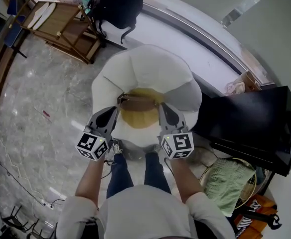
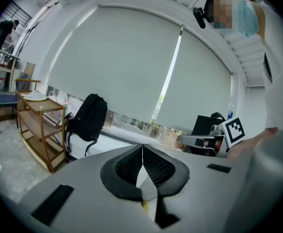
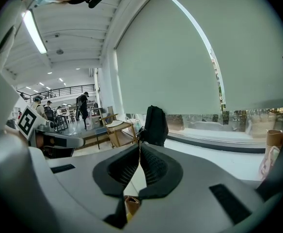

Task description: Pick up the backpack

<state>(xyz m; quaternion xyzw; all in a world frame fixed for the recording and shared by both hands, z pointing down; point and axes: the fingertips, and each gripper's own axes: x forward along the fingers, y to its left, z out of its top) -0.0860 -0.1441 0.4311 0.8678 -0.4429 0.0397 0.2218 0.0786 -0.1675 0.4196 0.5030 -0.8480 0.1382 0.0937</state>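
Black fabric backpack: upright on the floor, leaning against a low white window ledge, just beside a slatted wooden shelf rack. Probably soft and slumping, weight hard to judge, dark cloth unlikely to slip. Best taken by the top loop, too small to make out, or by a dangling shoulder strap rather than the bulging body.

Well apart from it, a big white rounded beanbag seat. Over that seat, grey left gripper and grey right gripper, both with jaws pressed together on nothing, needing to spread before any grasp.
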